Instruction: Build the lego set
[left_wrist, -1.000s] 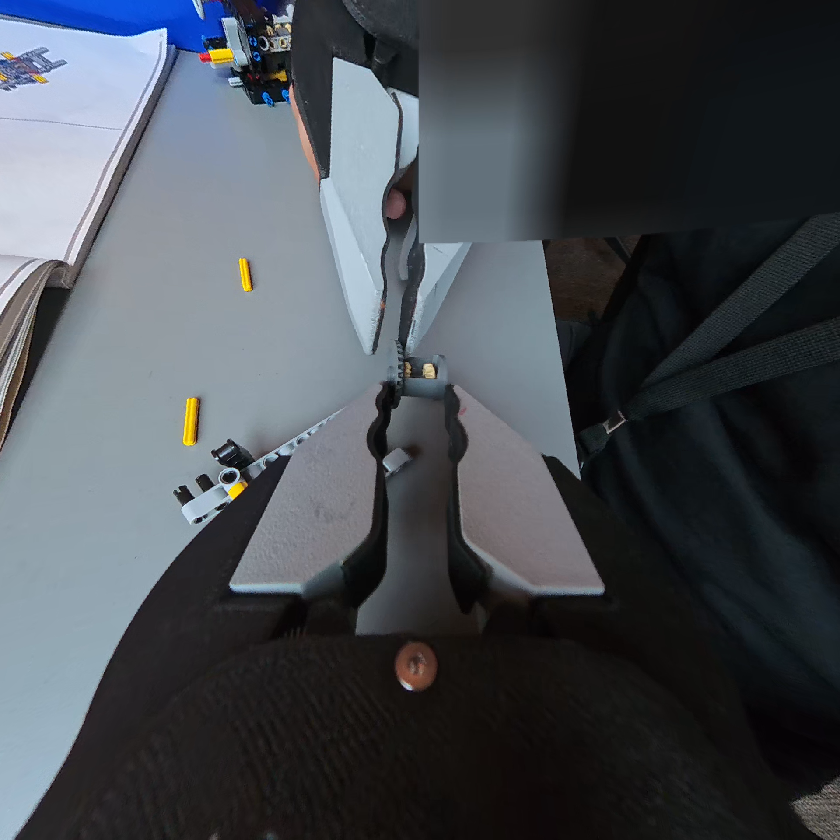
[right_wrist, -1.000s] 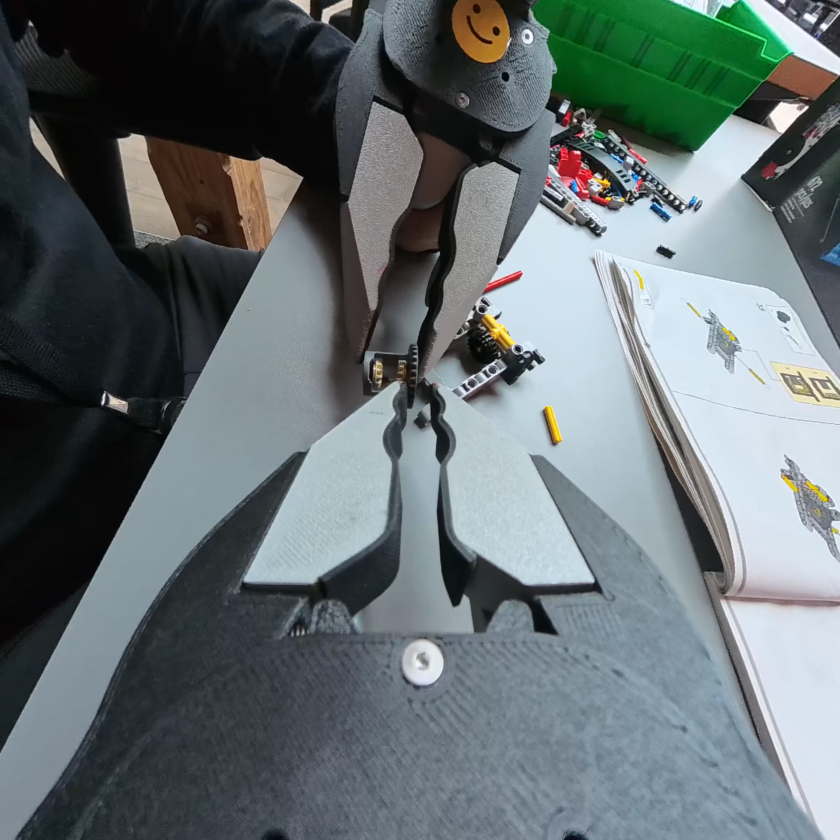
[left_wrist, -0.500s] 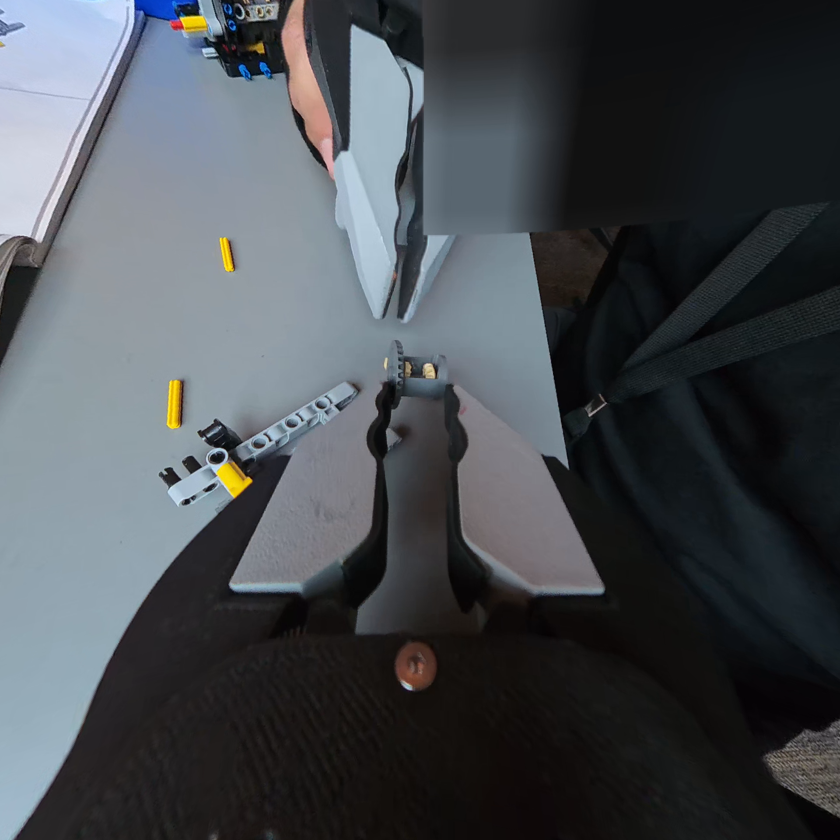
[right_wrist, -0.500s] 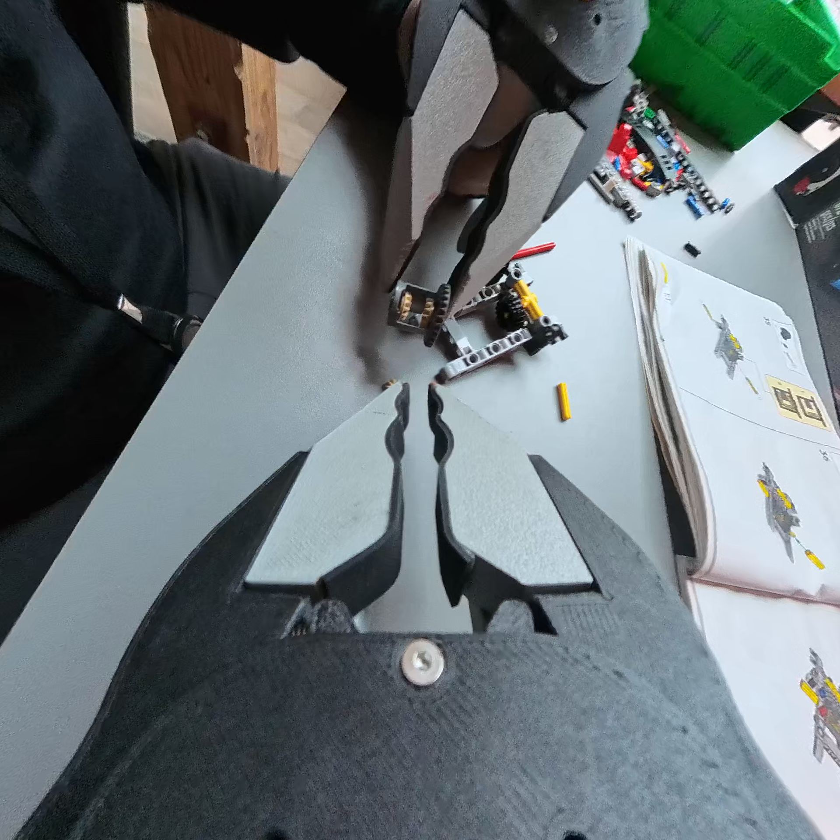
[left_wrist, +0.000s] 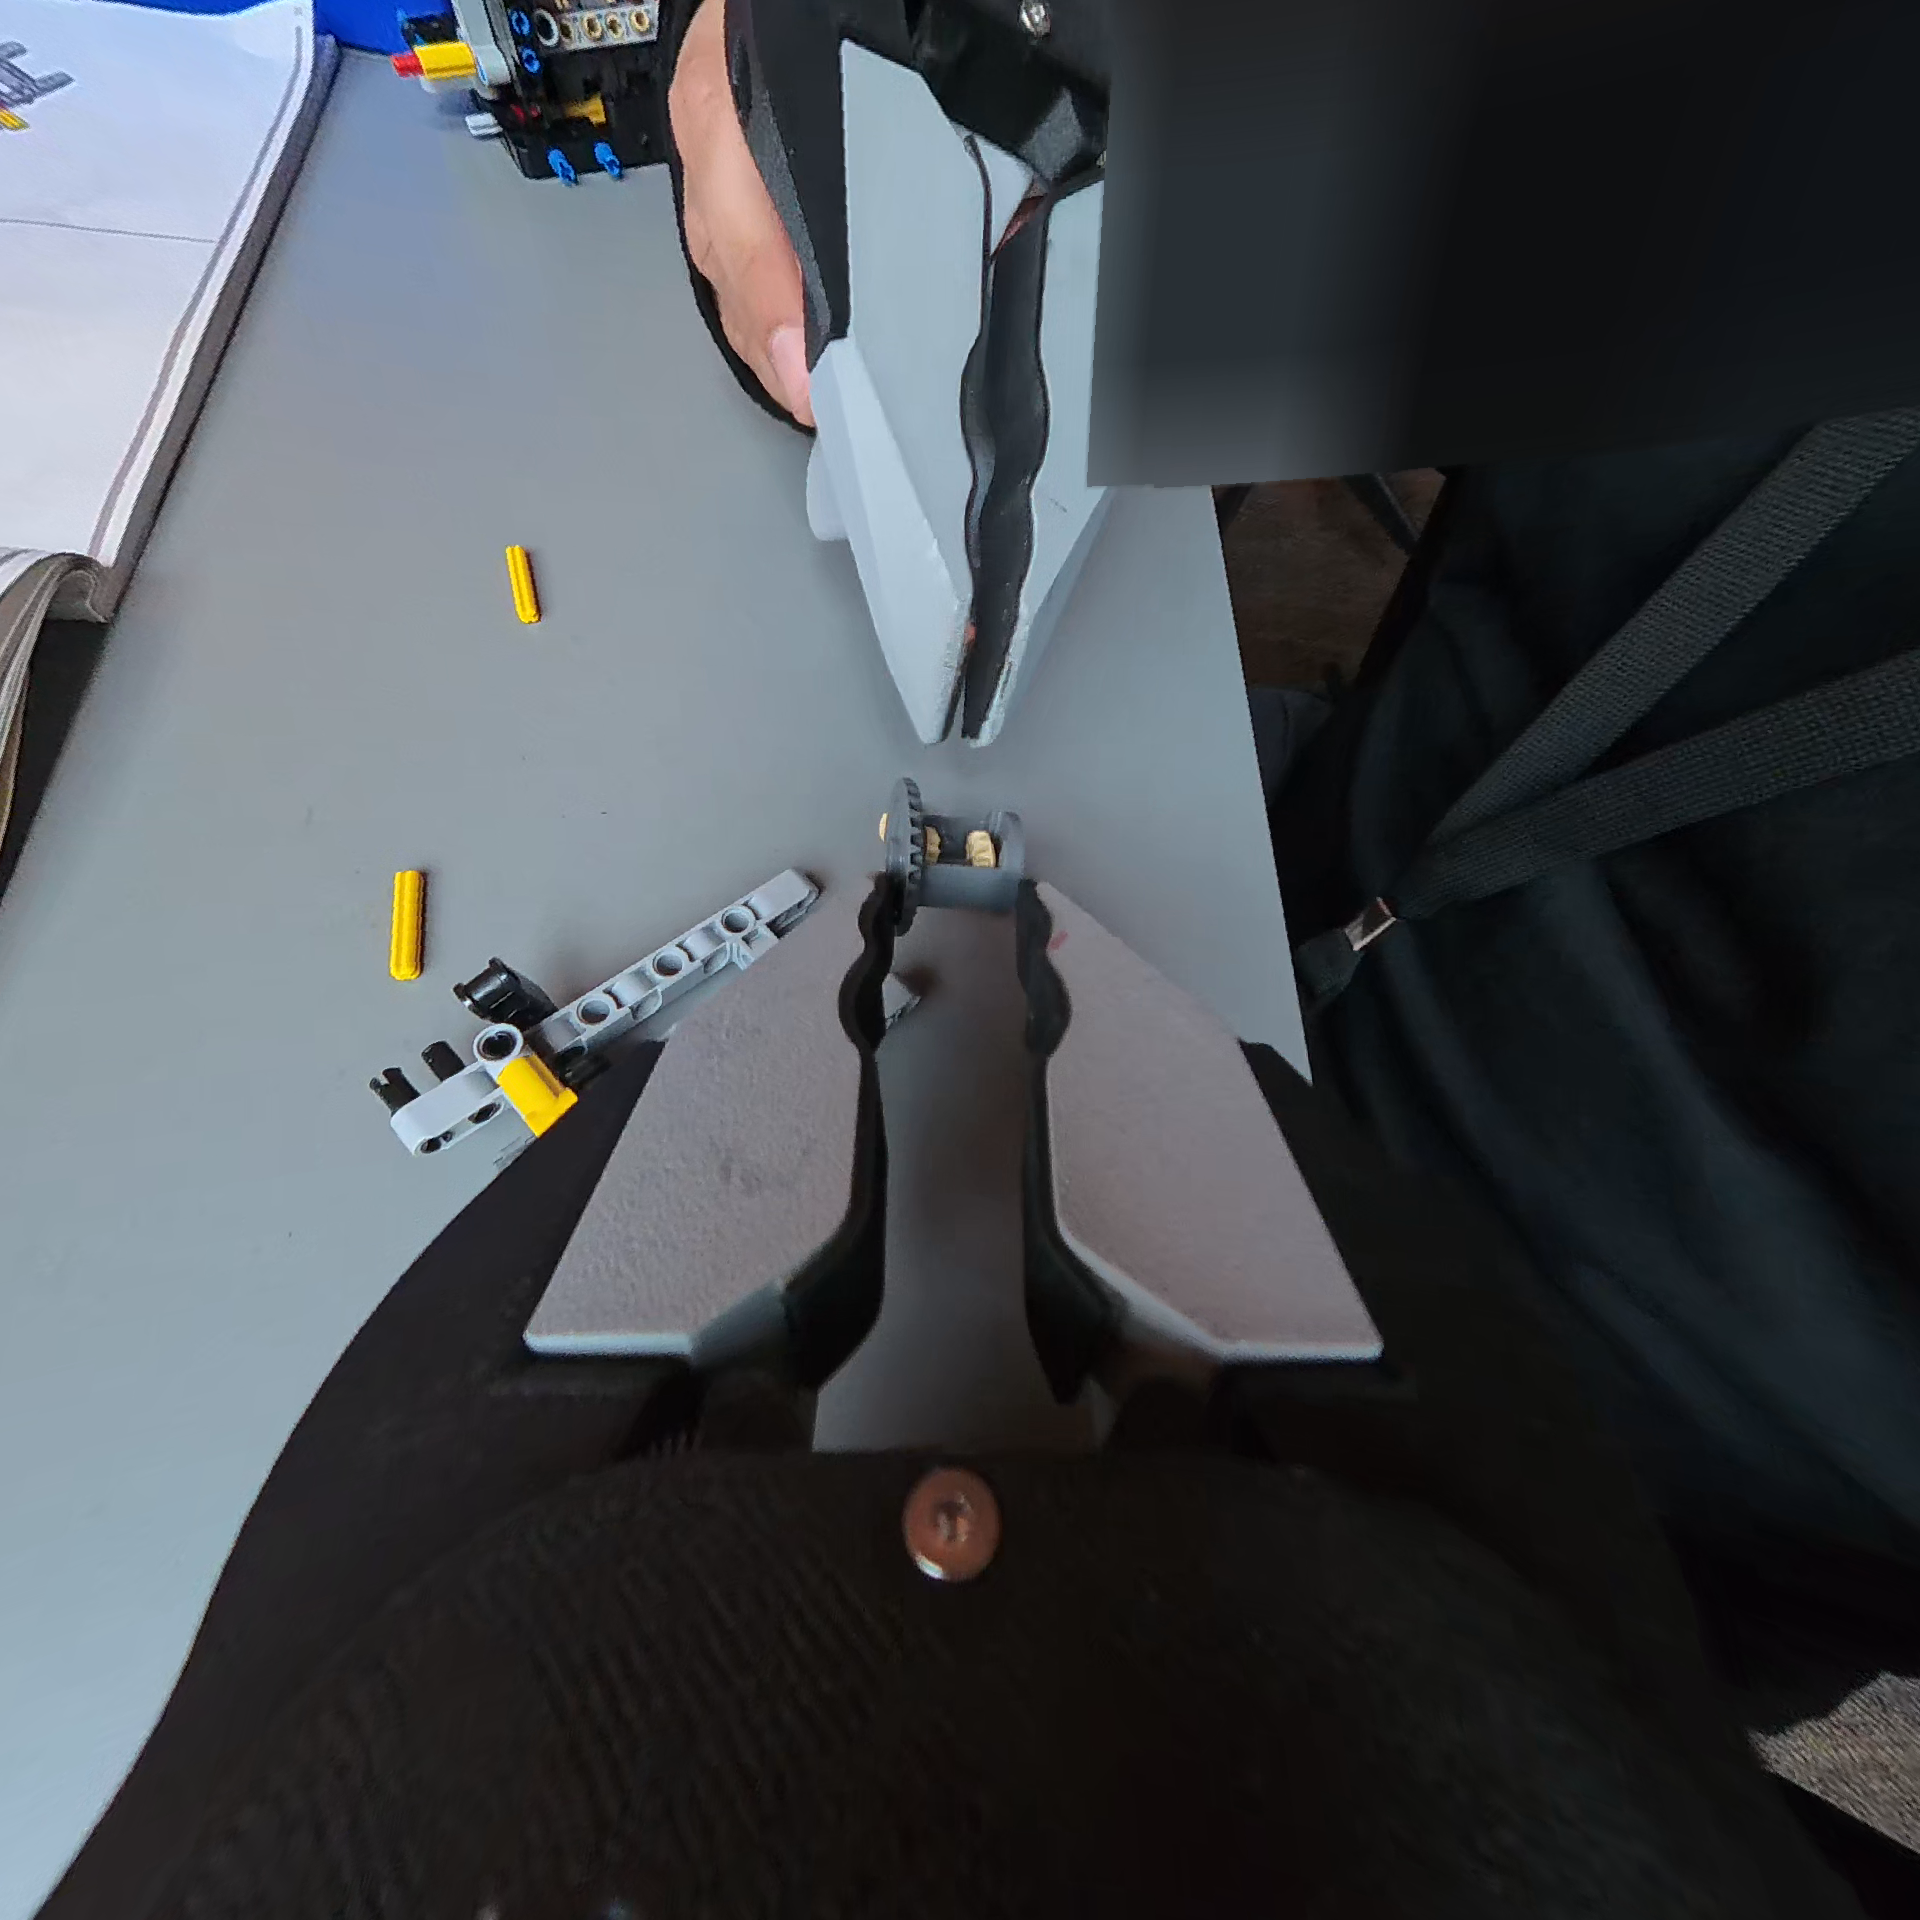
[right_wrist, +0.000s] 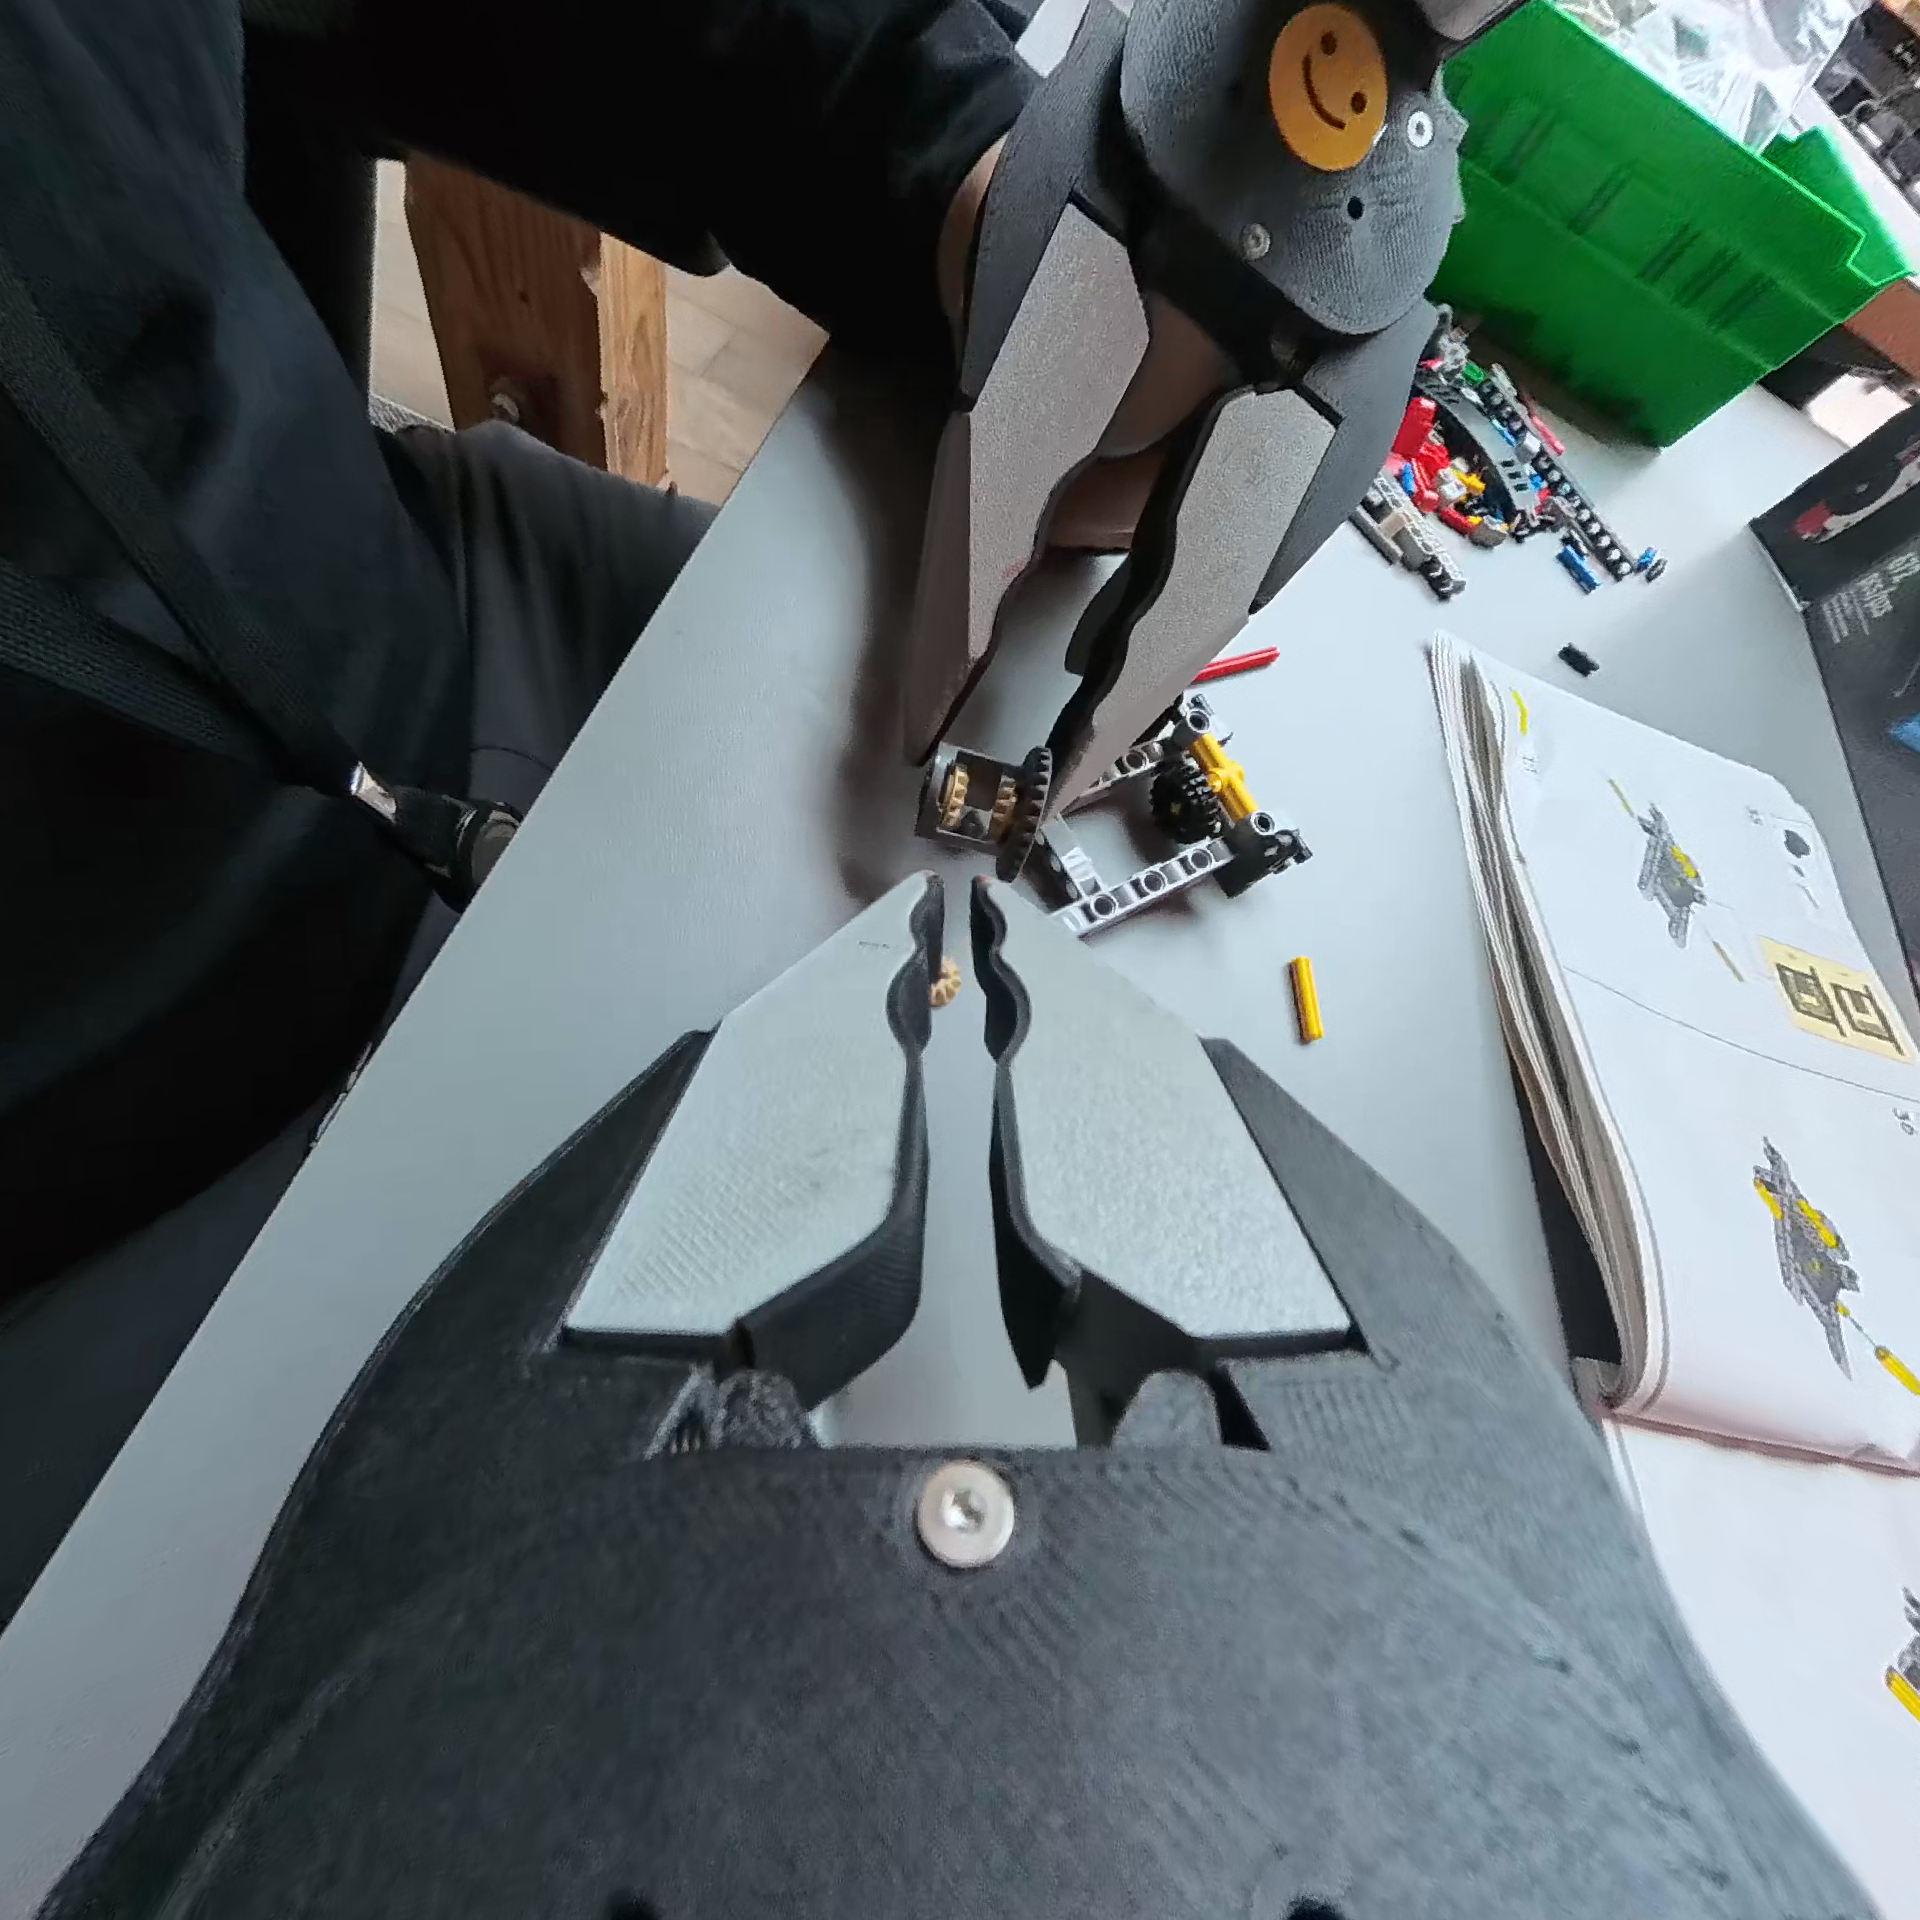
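My left gripper (left_wrist: 954, 894) is shut on a grey differential housing (left_wrist: 961, 852) with a dark gear ring and tan gears inside, held just above the grey table (left_wrist: 416, 416). It also shows in the right wrist view (right_wrist: 987, 779), holding the housing (right_wrist: 977, 805). My right gripper (right_wrist: 956, 894) is shut to a slim gap, a short way in front of the housing and not touching it. It also shows in the left wrist view (left_wrist: 971, 727). A small tan gear (right_wrist: 943, 982) shows through that gap and seems to lie on the table.
A grey beam frame with a yellow axle and black gear (right_wrist: 1174, 831) lies beside the housing. Loose yellow pins (left_wrist: 523, 584) (left_wrist: 407, 925) lie on the table. An open instruction booklet (right_wrist: 1714, 1039), a parts pile (right_wrist: 1475, 488), a green bin (right_wrist: 1642, 239) and a partial build (left_wrist: 551, 83) are farther off. The table edge (left_wrist: 1247, 727) is close on the person's side. The grippers are tip to tip, or close to it. From either gripper's tips it is about 30 cm to the partial build (left_wrist: 551, 83).
My right gripper has drawn back from the housing's gear, which it touched a second ago. The tan gear now shows in its gap. My left gripper keeps its hold.
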